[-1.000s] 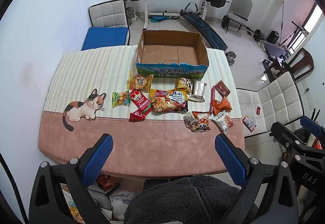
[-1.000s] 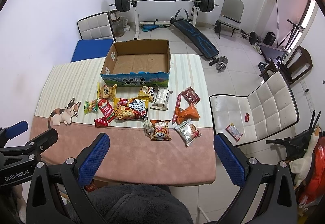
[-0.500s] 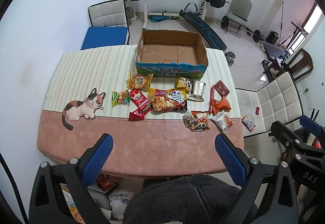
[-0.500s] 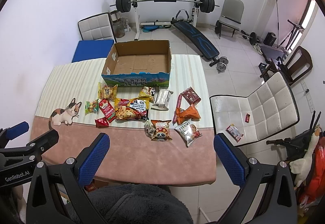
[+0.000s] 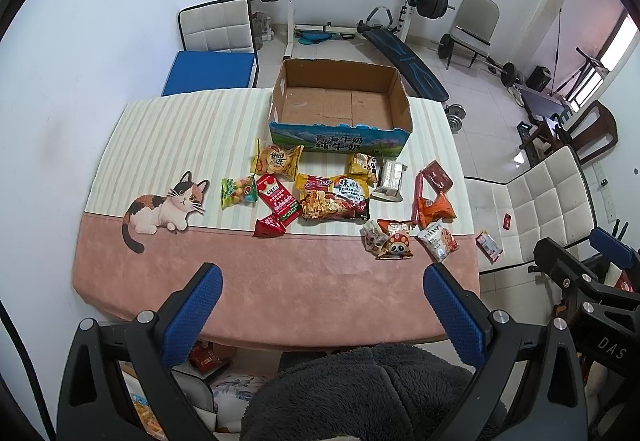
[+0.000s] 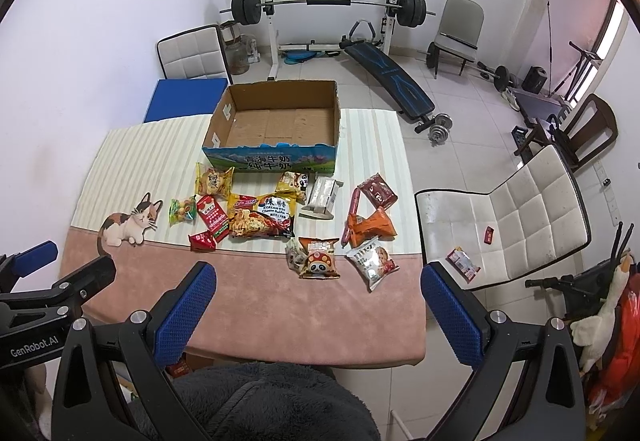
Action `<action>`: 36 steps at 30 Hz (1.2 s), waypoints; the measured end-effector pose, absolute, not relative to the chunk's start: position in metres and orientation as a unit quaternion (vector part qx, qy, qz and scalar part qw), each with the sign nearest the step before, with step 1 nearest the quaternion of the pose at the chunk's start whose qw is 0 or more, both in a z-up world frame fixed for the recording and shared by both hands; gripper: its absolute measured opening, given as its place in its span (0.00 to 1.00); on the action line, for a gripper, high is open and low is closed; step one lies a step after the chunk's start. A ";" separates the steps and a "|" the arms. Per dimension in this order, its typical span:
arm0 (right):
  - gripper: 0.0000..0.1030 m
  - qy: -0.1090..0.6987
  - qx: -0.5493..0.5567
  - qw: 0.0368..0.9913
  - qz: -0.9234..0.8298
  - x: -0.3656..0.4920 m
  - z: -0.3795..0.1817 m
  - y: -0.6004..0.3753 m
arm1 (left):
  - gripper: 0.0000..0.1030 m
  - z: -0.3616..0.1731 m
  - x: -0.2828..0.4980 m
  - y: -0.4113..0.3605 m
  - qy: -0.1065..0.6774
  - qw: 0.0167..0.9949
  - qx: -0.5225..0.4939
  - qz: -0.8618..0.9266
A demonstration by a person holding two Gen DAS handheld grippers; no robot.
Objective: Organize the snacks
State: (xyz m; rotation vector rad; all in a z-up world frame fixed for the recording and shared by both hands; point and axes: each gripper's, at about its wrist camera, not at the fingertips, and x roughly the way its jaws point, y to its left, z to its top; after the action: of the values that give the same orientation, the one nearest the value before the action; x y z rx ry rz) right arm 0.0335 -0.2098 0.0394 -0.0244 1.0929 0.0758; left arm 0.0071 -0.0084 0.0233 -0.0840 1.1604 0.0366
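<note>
Nearest of all, a grey fuzzy sleeve [image 5: 360,393] is seen at the bottom of both views. Just above it, the left gripper [image 5: 320,309] is held wide apart with nothing between its blue pads, and the right gripper [image 6: 316,305] is spread wide and bare too. Both are held high, near the front edge of the table [image 5: 280,301], well apart from the snacks. "GenRobot.AI" can be read on the left tool's body in the right wrist view, and "DAS" on the right tool's body in the left wrist view.

No snack has been picked up yet, so the job is judged to be at its very start. A first packet must be chosen, and a gripper must be brought down low over it and squeezed shut.

The closest packets are the panda snack [image 6: 319,259] and the white cookie bag [image 6: 372,261], which lie on the pink strip. A little further, the big noodle bag [image 5: 334,199] is found in the middle, and "KOREAN" and "Cheese" can be read on it. Beside it lie the red packet [image 5: 278,197] and the green candy bag [image 5: 239,193].

Furthest back on the table, the cardboard box [image 5: 340,103] stands with nothing in it. Chinese writing for milk is printed on its blue front. The snacks are likely meant to be put there.
</note>
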 end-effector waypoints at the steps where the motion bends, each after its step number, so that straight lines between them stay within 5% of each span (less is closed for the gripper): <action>1: 1.00 0.519 -0.011 0.854 0.036 0.034 0.040 -0.210 | 1.00 0.024 0.008 -0.009 0.548 0.835 -0.039 0.017; 27: 1.00 0.521 -0.006 0.853 0.041 0.031 0.034 -0.210 | 1.00 0.024 0.007 -0.007 0.548 0.835 -0.043 0.016; 36: 1.00 0.564 0.030 0.824 0.048 0.082 -0.038 -0.231 | 1.00 -0.024 0.054 -0.003 0.543 0.838 -0.022 0.042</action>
State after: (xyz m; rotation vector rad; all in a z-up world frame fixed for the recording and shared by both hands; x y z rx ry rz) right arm 0.0817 -0.2311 -0.0376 0.0636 1.1994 0.1028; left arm 0.0542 -0.0029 -0.0241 -0.0472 1.1487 0.0897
